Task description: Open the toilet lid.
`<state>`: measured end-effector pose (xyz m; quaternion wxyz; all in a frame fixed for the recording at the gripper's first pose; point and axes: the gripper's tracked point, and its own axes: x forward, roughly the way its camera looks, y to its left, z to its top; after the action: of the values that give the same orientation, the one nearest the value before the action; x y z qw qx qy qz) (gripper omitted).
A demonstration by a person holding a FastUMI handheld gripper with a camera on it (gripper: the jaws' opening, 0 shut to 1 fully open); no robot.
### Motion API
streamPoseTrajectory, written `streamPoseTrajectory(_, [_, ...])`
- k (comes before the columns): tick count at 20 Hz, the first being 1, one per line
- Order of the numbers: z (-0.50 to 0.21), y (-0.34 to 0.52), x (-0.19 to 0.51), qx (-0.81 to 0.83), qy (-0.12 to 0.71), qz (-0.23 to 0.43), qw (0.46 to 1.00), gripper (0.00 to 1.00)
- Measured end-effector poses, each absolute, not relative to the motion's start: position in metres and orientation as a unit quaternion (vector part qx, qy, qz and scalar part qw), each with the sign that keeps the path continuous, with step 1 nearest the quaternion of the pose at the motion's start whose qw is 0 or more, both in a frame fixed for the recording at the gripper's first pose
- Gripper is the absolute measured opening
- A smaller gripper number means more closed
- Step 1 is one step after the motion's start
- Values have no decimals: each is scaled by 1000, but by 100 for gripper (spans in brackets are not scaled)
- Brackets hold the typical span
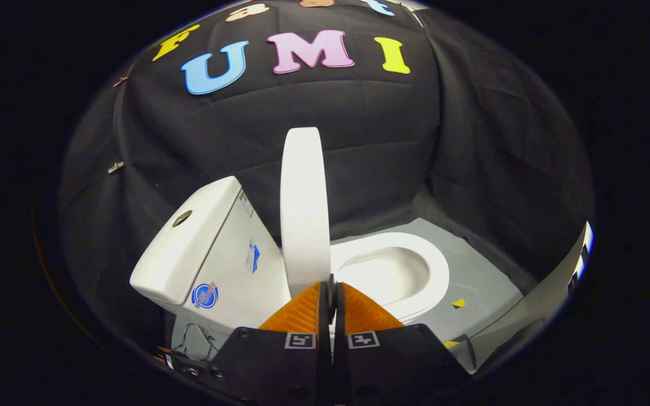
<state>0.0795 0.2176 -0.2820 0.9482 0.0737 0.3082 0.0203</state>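
Black cloth backed the toilet; its lid (304,208) stood upright at my twelve o'clock, tank (201,254) at ten, bowl (392,273) at one. My gripper (331,293) was pressed together on nothing; I judged opening nearly finished.

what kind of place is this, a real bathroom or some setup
Likely a staged test booth, not a real bathroom: a toilet with its lid raised stands on a grey floor panel against black cloth walls. The tool is shut just before the lid.
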Motion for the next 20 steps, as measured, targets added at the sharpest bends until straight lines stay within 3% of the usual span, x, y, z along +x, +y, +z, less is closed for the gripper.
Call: streamPoseTrajectory(20, [-271, 336, 62, -102, 249, 52, 962, 10])
